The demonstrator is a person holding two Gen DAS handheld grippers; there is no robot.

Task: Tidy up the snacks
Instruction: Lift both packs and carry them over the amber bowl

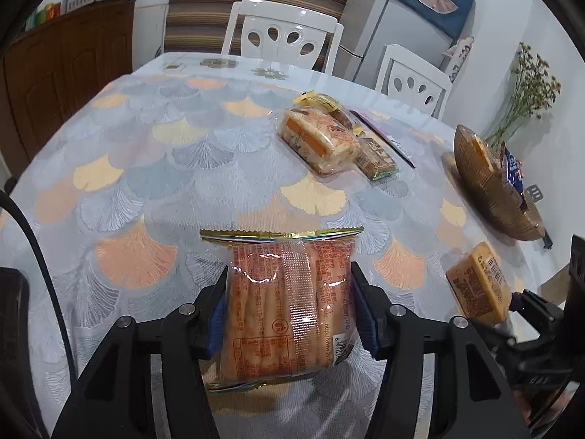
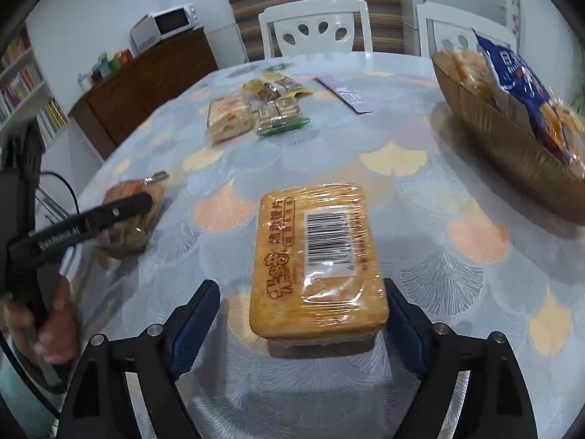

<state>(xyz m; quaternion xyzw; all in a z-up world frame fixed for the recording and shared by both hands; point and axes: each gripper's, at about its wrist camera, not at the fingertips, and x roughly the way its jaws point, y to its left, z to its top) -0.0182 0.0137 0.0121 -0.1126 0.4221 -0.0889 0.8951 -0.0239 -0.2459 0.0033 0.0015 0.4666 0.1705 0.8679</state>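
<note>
My left gripper (image 1: 289, 269) is shut on a clear packet of orange biscuit sticks (image 1: 289, 311), its blue pads pressing both long sides just above the tablecloth. The right wrist view shows the same packet (image 2: 128, 219) at the left, with a hand (image 2: 55, 329) on the gripper's handle. My right gripper (image 2: 299, 284) stands open around a flat orange barcoded packet (image 2: 318, 256) lying on the table. Its left pad is clearly apart from the packet and its right pad is close beside it. The orange packet (image 1: 479, 281) also shows at the right of the left wrist view.
A golden bowl (image 2: 512, 146) at the right holds a blue packet (image 2: 519, 84) and other snacks. Farther back lie wrapped cakes (image 2: 230, 117), a green-edged packet (image 2: 281, 117) and a flat sachet (image 2: 343, 95). White chairs (image 2: 314, 25) stand behind the table (image 2: 402, 168).
</note>
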